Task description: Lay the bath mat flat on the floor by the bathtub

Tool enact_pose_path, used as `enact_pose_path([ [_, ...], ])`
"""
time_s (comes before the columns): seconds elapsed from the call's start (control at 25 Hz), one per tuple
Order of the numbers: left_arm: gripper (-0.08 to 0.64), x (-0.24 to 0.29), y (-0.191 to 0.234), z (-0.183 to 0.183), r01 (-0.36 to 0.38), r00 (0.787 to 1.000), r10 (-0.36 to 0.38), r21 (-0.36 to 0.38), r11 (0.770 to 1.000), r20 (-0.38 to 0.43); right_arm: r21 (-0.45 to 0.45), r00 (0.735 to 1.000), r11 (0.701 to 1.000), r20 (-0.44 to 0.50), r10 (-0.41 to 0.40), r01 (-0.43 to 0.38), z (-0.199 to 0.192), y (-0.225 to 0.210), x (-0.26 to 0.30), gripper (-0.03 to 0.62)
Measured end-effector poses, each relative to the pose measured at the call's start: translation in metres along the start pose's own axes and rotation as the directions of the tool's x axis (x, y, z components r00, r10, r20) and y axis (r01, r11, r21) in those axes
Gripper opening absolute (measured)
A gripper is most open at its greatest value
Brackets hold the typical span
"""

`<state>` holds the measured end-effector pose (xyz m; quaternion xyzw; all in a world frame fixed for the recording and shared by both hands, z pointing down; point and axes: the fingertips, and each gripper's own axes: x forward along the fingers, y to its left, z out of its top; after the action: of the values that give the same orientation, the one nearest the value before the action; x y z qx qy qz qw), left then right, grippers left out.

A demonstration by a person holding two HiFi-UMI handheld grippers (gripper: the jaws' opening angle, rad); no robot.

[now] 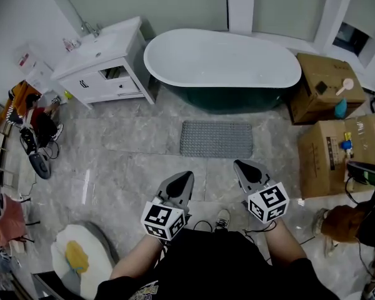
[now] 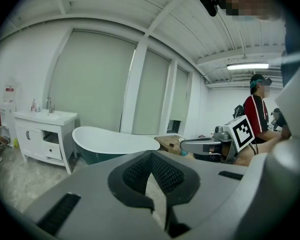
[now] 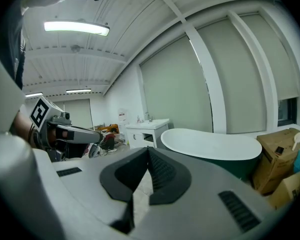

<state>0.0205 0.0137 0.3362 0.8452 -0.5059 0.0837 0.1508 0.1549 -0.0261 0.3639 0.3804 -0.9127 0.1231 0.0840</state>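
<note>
The grey bath mat (image 1: 216, 139) lies flat on the marble floor, just in front of the white and dark-green bathtub (image 1: 222, 61). My left gripper (image 1: 186, 177) and right gripper (image 1: 242, 165) hover side by side close to my body, a good step short of the mat's near edge. Both are shut with nothing between the jaws. In the left gripper view the jaw tips (image 2: 151, 156) meet, and the bathtub (image 2: 112, 141) stands beyond them. The right gripper view likewise shows its tips (image 3: 148, 151) together, pointing toward the bathtub (image 3: 215, 144). The mat is hidden in both gripper views.
A white vanity (image 1: 106, 61) stands left of the tub. Two cardboard boxes (image 1: 328, 86) (image 1: 337, 155) sit at the right. Shoes and clutter (image 1: 34, 136) line the left wall, and a white cushion (image 1: 78, 258) lies at the lower left. A cable (image 1: 206, 225) runs by my feet.
</note>
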Motion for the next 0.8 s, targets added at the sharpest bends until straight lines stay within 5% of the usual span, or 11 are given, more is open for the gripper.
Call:
enact_pose_path([
  [0.8,0.017,-0.089,0.107,-0.007,0.164,0.986,-0.163,-0.033,0.986,0.041,-0.024,0.987,0.987,0.008,-0.159,0.159,0.017,0.147,0.054,0.017],
])
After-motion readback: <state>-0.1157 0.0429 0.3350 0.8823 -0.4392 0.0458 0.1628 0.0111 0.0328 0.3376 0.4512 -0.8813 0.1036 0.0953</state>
